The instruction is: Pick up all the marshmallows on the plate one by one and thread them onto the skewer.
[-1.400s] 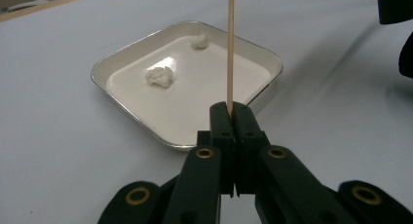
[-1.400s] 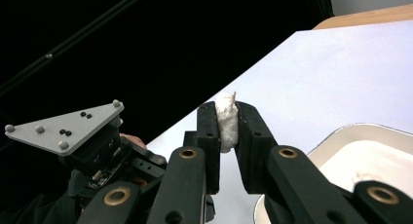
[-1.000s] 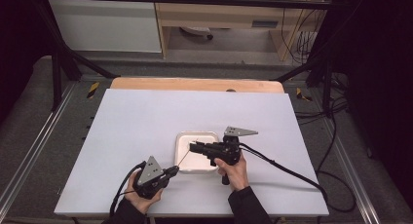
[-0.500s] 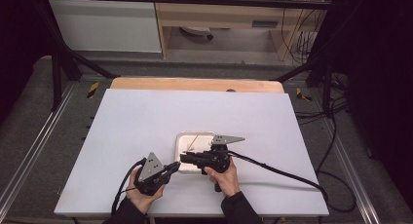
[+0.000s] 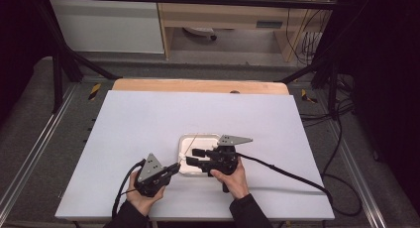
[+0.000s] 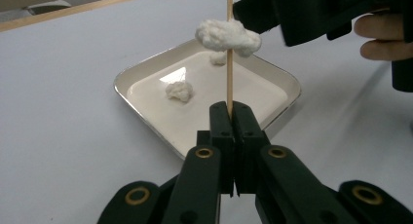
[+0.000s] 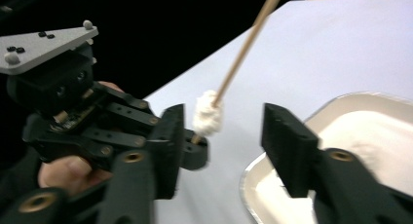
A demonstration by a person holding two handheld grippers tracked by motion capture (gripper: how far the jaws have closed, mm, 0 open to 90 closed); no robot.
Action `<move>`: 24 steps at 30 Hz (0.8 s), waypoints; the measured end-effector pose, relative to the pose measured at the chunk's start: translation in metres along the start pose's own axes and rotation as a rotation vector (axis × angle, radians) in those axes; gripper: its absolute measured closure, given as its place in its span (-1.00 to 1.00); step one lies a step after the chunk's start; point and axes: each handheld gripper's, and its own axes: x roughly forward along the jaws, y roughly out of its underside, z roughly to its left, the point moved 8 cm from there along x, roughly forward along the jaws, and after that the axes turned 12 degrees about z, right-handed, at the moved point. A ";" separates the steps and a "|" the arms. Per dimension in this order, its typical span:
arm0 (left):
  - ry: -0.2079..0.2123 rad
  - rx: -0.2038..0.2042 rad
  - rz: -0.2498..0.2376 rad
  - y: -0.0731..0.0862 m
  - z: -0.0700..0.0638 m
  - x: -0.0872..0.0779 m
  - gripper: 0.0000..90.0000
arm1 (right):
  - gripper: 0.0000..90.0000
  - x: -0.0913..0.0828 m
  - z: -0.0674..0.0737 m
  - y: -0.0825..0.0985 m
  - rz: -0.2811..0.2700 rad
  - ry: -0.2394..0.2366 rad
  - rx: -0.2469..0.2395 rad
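My left gripper [image 6: 232, 107] is shut on the lower end of a thin wooden skewer [image 6: 229, 73] that rises over a shallow white tray [image 6: 122, 83]. A fluffy white piece [image 6: 226, 35] is threaded on the skewer. My right gripper [image 7: 226, 131] has just been opening. Its jaws stand on either side of the white piece [image 7: 207, 118], and the pads do not press on it. In the high view the left gripper [image 5: 173, 168] and right gripper [image 5: 190, 156] meet at the tray's near left corner [image 5: 184, 169]. Two more white pieces [image 6: 178, 90] lie in the tray.
The white table top [image 5: 148, 119] has bare room to the left of and beyond the tray. A wooden strip [image 5: 198, 85] runs along its far edge. The right gripper's cable [image 5: 287, 174] trails off to the right across the table.
The right gripper's jaws stand wider apart than before, and the white piece stays on the skewer. That hand has edged slightly left toward the left gripper. The left hand has held still.
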 end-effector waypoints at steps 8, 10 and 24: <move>0.000 -0.004 0.030 0.007 0.008 -0.004 0.98 | -0.67 -0.006 -0.023 0.006 0.117 0.175 -0.075; -0.003 -0.003 0.037 0.009 0.010 -0.004 0.98 | -0.75 -0.006 -0.028 0.009 0.156 0.193 -0.082; -0.007 -0.027 0.058 0.017 0.027 -0.013 0.98 | -0.90 -0.004 -0.054 0.008 0.232 0.325 -0.075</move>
